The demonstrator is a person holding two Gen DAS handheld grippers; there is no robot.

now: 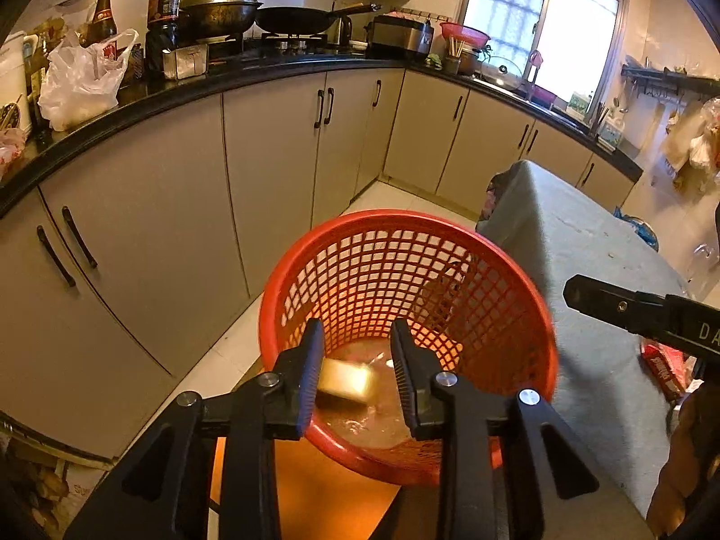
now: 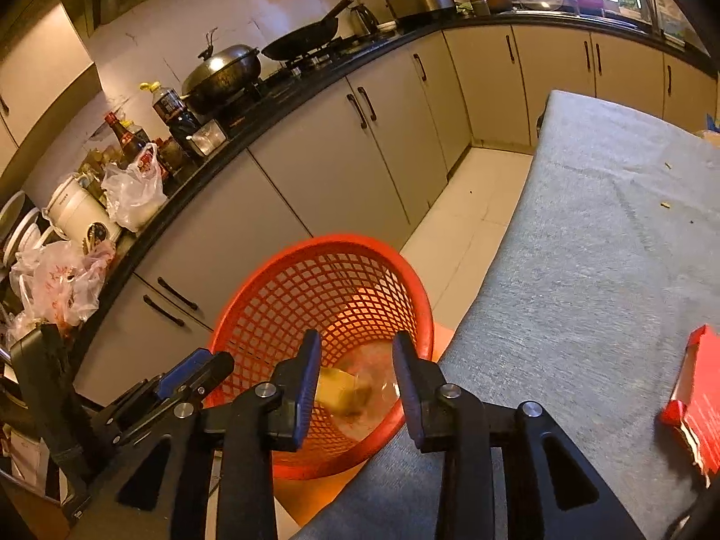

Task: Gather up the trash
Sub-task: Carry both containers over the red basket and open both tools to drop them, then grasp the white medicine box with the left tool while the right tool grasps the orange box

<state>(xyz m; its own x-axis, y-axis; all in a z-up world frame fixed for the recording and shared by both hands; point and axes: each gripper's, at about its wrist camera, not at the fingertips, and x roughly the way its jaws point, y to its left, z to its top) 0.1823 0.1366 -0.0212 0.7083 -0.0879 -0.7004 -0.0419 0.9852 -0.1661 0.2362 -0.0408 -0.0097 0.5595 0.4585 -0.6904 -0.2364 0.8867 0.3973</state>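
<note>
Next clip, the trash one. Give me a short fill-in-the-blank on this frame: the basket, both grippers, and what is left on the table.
1. The mesh basket beside the table is ____ in colour.
2. Both the left gripper and the right gripper have their jaws ____.
3. The yellowish box is inside the ____.
4. The red packet lies on the ____.

Missing words: red; open; basket; table

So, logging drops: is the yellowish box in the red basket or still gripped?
In. The yellowish box lies blurred near the red basket bottom, both grippers open.
</note>
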